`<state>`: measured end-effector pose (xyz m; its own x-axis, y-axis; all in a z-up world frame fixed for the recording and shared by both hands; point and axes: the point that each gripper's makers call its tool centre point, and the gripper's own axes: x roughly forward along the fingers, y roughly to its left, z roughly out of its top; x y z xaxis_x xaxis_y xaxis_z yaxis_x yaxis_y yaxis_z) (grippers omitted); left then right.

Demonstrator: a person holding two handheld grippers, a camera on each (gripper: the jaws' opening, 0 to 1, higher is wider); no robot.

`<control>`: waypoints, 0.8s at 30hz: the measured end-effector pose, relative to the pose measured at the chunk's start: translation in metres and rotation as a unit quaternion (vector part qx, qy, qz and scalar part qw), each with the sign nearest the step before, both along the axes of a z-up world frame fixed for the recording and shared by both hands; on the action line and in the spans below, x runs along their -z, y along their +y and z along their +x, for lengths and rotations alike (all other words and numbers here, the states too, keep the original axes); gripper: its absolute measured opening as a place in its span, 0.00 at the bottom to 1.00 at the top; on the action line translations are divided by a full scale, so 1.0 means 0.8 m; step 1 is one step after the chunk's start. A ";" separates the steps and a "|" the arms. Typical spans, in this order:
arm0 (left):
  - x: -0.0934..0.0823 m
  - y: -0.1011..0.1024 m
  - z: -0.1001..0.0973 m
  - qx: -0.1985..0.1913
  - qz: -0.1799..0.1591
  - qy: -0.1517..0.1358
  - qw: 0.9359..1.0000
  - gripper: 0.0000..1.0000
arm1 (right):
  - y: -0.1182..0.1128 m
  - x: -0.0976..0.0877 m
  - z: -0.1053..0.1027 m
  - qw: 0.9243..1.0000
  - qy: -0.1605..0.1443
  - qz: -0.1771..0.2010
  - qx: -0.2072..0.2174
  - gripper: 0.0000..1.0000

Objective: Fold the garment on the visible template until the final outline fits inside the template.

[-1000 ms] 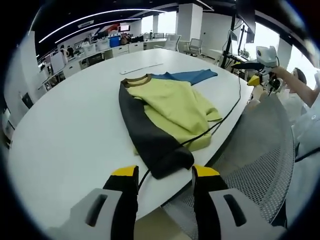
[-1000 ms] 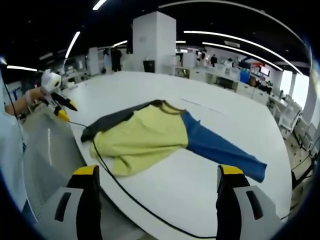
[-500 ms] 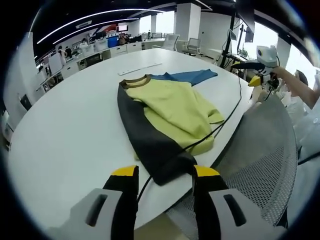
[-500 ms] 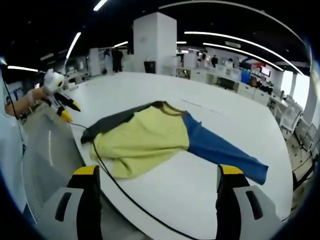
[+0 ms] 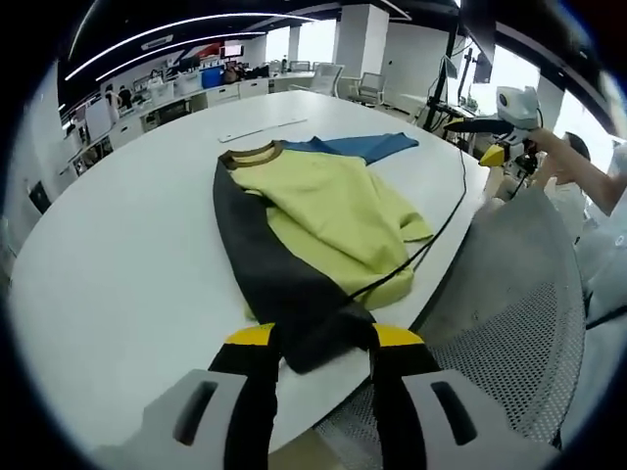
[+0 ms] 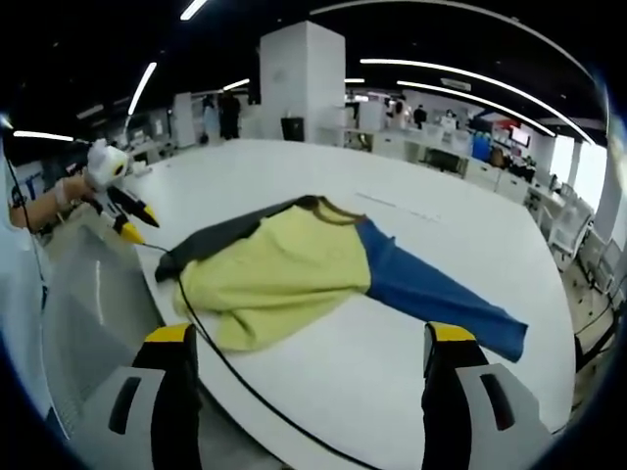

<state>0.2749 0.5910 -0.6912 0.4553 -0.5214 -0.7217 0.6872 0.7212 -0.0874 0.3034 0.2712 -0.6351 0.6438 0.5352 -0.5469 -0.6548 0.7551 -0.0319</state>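
Behind the left claw (image 5: 318,343), the garment's (image 5: 323,211) dark cuff hides — contact unclear.

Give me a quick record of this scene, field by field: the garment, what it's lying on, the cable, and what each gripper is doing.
garment: yellow sweatshirt with one dark sleeve and one blue sleeve, spread out, not yet folded
surface: white table
cable: black cable lies across the yellow hem
left gripper: open, empty, at the dark sleeve's cuff
right gripper: open, empty, short of the garment
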 end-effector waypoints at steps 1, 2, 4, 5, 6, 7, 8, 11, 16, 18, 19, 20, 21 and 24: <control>0.000 0.000 0.001 0.000 -0.001 0.001 1.000 0.34 | 0.000 0.000 0.000 1.000 0.000 0.000 0.000 0.94; 0.002 -0.002 0.005 -0.001 -0.004 0.002 1.000 0.33 | 0.001 0.000 0.001 1.000 0.001 0.001 0.000 0.94; 0.004 -0.005 0.010 0.000 -0.007 0.005 1.000 0.31 | 0.002 0.001 0.001 1.000 0.003 0.001 -0.001 0.94; 0.005 -0.006 0.011 0.000 -0.007 0.006 1.000 0.30 | 0.002 0.002 0.001 1.000 0.004 0.001 -0.002 0.94; 0.006 -0.007 0.012 0.001 -0.008 0.007 1.000 0.30 | 0.002 0.002 0.001 1.000 0.004 0.001 -0.002 0.94; 0.008 -0.009 0.016 0.002 -0.009 0.008 1.000 0.29 | 0.003 0.002 0.001 1.000 0.005 0.000 -0.003 0.94; 0.009 -0.010 0.018 0.002 -0.009 0.010 1.000 0.28 | 0.003 0.002 0.002 1.000 0.006 0.000 -0.002 0.93; 0.015 -0.012 0.024 0.000 -0.006 0.016 1.000 0.27 | 0.003 0.004 0.002 1.000 0.008 -0.001 -0.003 0.92; 0.018 -0.021 0.031 0.006 -0.015 0.022 1.000 0.19 | 0.002 0.005 0.003 1.000 0.010 0.000 -0.003 0.92; 0.022 -0.025 0.037 0.011 -0.010 0.023 1.000 0.17 | 0.002 0.006 0.004 1.000 0.012 0.000 -0.001 0.91; 0.025 -0.026 0.039 0.012 -0.006 0.022 1.000 0.15 | 0.002 0.007 0.004 1.000 0.012 0.000 -0.002 0.91; 0.027 -0.028 0.042 0.014 -0.003 0.023 1.000 0.14 | 0.002 0.007 0.004 1.000 0.012 0.000 -0.002 0.91; 0.029 -0.029 0.044 0.015 -0.002 0.025 1.000 0.14 | 0.002 0.007 0.004 1.000 0.013 0.001 -0.001 0.91; 0.037 -0.035 0.048 0.028 0.011 0.028 0.999 0.15 | 0.000 0.009 0.005 1.000 0.014 0.001 -0.002 0.90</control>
